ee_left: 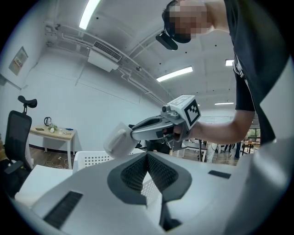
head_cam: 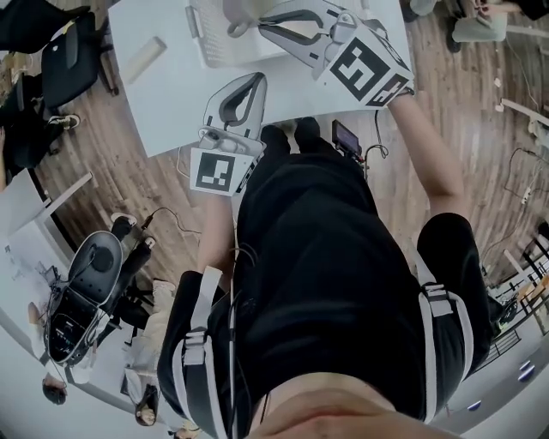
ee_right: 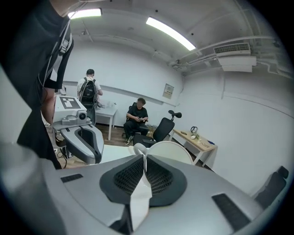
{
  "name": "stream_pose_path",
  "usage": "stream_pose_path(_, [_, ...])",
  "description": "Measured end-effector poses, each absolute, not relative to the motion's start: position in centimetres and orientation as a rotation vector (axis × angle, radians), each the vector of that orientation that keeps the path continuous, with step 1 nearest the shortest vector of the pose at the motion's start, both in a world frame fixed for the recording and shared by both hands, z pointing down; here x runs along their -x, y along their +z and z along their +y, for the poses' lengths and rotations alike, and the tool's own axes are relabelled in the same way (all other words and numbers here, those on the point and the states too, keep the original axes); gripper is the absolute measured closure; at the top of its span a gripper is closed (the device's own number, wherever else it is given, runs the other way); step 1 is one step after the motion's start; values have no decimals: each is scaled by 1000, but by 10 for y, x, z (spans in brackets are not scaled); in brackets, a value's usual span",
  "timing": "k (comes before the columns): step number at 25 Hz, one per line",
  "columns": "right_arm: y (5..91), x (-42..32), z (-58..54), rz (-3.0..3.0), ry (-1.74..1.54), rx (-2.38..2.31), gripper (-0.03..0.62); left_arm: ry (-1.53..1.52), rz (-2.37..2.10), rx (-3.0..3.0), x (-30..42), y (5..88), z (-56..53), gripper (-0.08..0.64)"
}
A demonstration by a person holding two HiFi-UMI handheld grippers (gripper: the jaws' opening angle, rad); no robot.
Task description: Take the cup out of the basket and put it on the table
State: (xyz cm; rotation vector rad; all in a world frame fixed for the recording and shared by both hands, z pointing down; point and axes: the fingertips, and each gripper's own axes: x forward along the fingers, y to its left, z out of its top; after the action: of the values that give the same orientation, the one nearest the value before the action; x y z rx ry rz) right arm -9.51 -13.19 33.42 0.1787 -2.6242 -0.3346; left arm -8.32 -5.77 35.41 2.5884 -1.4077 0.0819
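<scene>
My right gripper is shut on the wall of a white cup and holds it in the air over the white perforated basket on the white table. In the left gripper view the cup hangs from the right gripper, above the basket. In the right gripper view the cup is pinched at its rim, beside the handle. My left gripper is shut with nothing between its pads, near the table's front edge, apart from the basket.
A pale flat strip lies on the table's left part. A black office chair stands left of the table. Cables and a grey machine are on the wooden floor. Two people are at the room's back.
</scene>
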Motion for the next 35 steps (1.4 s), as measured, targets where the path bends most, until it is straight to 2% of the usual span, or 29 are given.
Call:
stream_pose_path(11, [328, 34, -91, -2720, -121, -379, 555, 126, -1404, -2609, 71, 352, -47, 538])
stream_pose_path(22, [350, 1, -51, -2789, -55, -434, 557, 135, -1419, -2581, 73, 357, -41, 538])
stream_pose_path(28, [395, -5, -28, -2709, 105, -355, 557, 133, -1420, -2563, 75, 362, -39, 538])
stream_pose_path(35, [481, -1, -12, -2537, 117, -256, 557, 138, -1404, -2576, 71, 364, -37, 538])
